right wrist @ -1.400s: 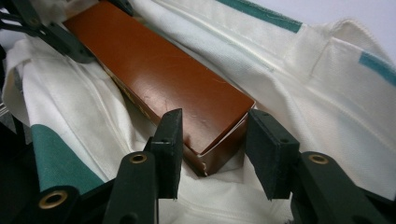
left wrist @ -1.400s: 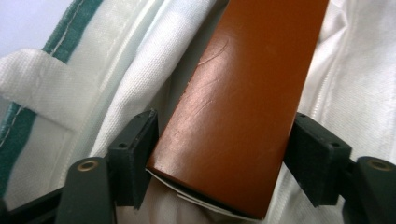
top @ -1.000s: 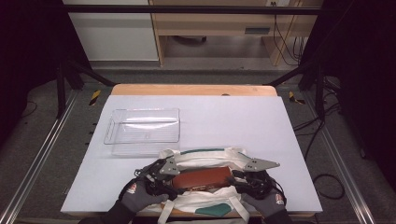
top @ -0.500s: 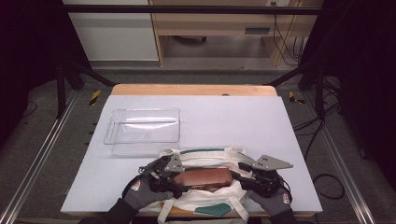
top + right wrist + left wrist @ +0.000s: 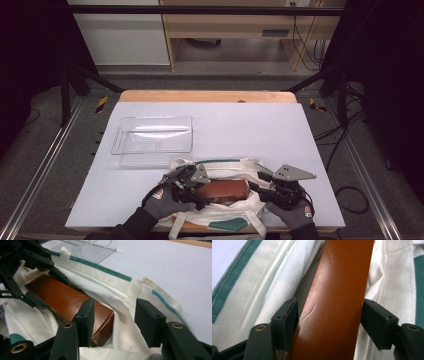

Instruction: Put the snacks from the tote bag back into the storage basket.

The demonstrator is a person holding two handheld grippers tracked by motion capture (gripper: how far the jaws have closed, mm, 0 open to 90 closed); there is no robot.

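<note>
A white canvas tote bag [image 5: 225,162] with teal trim lies at the table's near edge. A brown leather case [image 5: 222,191] rests in its open mouth. My left gripper [image 5: 196,191] is at the case's left end. In the left gripper view its pads [image 5: 287,320] press on both long edges of the case [image 5: 334,302], and the jaws have just been closing. My right gripper [image 5: 113,320] is at the case's right end. Its jaws have just been opening and stand apart over loose bag cloth [image 5: 120,290], beside the corner of the case [image 5: 65,298].
A clear plastic tray [image 5: 152,140] stands empty to the left, beyond the bag, on the white table top [image 5: 250,125]. The table's wooden far edge [image 5: 207,96] lies beyond. Black frame rails run along both sides.
My left gripper has shifted a little to the right along the bag. The right gripper's jaws stand wider and its grey plate has swung outward to the right. The case has hardly moved.
</note>
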